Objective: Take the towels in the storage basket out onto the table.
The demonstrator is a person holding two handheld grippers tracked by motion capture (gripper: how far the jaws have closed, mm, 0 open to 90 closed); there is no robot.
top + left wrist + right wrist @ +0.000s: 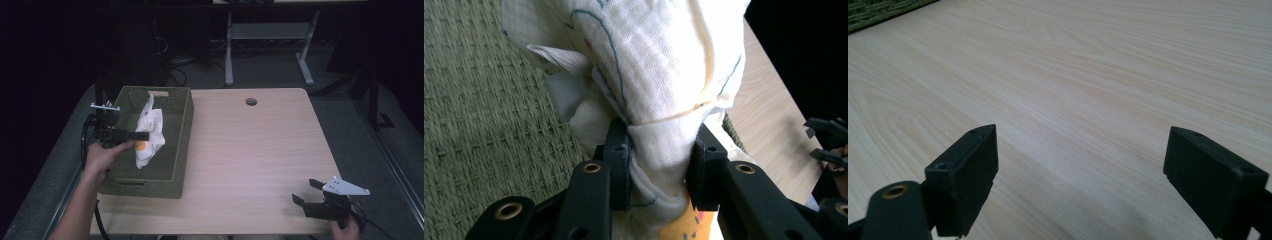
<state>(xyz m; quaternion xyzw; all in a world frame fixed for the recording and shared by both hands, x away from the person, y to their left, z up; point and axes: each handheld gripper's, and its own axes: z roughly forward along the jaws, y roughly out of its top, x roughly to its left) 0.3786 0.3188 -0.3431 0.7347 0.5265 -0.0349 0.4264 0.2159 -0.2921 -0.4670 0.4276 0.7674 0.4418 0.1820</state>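
1. The cloth (149, 131) hangs bunched over the basket (181, 150), long axis running up and down.
2. The left gripper (142, 135) pinches it tight mid-length, coming in level from the basket's left.
3. The right gripper (306, 192) rests well apart, jaws wide, empty, over the table (255, 145).

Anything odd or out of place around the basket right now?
Nothing stands out. The white cloth hangs bunched from the left tool over the green basket; the right tool rests open over the table.
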